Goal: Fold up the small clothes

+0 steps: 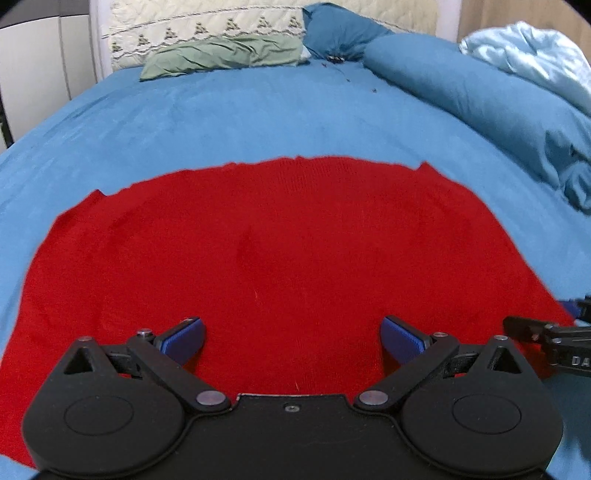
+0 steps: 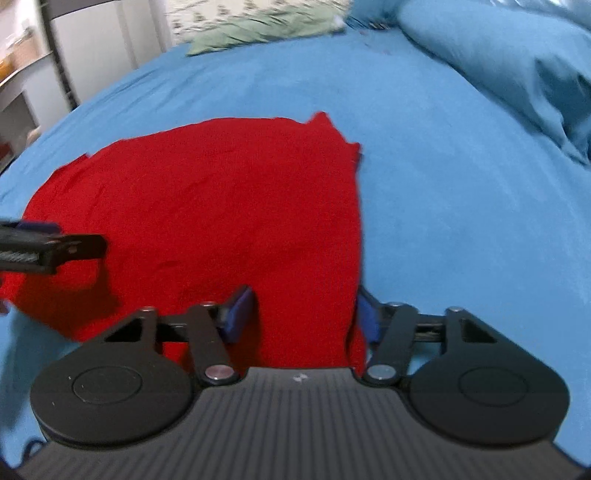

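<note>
A red knit garment [image 1: 277, 251] lies flat on the blue bed sheet [image 1: 258, 118]; it also shows in the right wrist view [image 2: 221, 206]. My left gripper [image 1: 291, 339] is open wide, with its blue pads [image 1: 184, 338] just above the garment's near edge. My right gripper [image 2: 304, 314] is open over the garment's right edge, one pad [image 2: 240, 308] over the red cloth and the other at the edge by the sheet. The right gripper shows at the far right of the left wrist view [image 1: 554, 332]. The left gripper shows at the left of the right wrist view [image 2: 48, 251].
A green pillow [image 1: 225, 55] and a quilted headboard [image 1: 207, 26] are at the far end of the bed. A rolled blue duvet [image 1: 480, 96] and a pale blue cloth [image 1: 528, 51] lie along the right side. A white cabinet [image 1: 33, 74] stands at the left.
</note>
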A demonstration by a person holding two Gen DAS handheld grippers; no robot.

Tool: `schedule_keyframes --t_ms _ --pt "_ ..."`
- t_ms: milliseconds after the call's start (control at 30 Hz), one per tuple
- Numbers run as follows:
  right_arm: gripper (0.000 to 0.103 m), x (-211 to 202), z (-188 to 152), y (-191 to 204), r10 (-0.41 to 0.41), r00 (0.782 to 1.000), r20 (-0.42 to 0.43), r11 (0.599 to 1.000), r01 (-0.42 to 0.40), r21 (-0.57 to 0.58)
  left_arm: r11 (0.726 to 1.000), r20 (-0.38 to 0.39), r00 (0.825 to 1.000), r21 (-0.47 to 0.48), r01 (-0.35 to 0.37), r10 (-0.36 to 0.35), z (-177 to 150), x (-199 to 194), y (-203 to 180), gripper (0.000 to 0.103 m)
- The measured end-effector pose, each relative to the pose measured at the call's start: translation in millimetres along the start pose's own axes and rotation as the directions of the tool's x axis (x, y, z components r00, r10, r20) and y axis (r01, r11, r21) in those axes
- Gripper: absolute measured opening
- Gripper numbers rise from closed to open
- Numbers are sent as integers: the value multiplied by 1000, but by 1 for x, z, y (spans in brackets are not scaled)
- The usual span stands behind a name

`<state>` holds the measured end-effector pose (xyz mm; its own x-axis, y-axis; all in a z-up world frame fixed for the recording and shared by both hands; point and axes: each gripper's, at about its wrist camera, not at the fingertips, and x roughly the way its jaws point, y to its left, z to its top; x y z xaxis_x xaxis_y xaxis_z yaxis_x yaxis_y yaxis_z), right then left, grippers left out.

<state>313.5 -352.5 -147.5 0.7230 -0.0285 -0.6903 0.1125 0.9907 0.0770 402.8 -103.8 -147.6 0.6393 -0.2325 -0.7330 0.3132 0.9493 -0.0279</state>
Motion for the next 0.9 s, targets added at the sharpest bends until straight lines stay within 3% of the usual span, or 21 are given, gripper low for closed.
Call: schedule_keyframes --t_ms 167,233,400,467,633,733,900 --pt "52 -8 -9 5 10 999 44 998 -8 -57 1000 12 1000 27 -13 13 -6 3 -3 103" --pt "52 -8 -9 4 20 999 43 999 -18 -51 999 11 1000 29 -15 15 -6 4 -4 103" --pt "50 4 1 -31 131 991 4 968 -129 214 1000 2 1000 19 -8 8 -4 7 -4 103" --pt "30 2 3 -33 136 991 7 964 -134 229 1000 -7 1000 15 -9 9 -4 10 -4 103" --pt "25 -14 21 -28 148 989 13 943 -145 300 999 -67 998 31 8 -6 9 17 -3 103" --pt "25 -35 50 -13 191 979 78 926 -206 316 998 -72 995 -5 66 -66 17 8 12 102" --pt "25 -63 108 58 308 935 177 918 -341 202 999 6 999 -10 42 -42 18 -37 57 102"
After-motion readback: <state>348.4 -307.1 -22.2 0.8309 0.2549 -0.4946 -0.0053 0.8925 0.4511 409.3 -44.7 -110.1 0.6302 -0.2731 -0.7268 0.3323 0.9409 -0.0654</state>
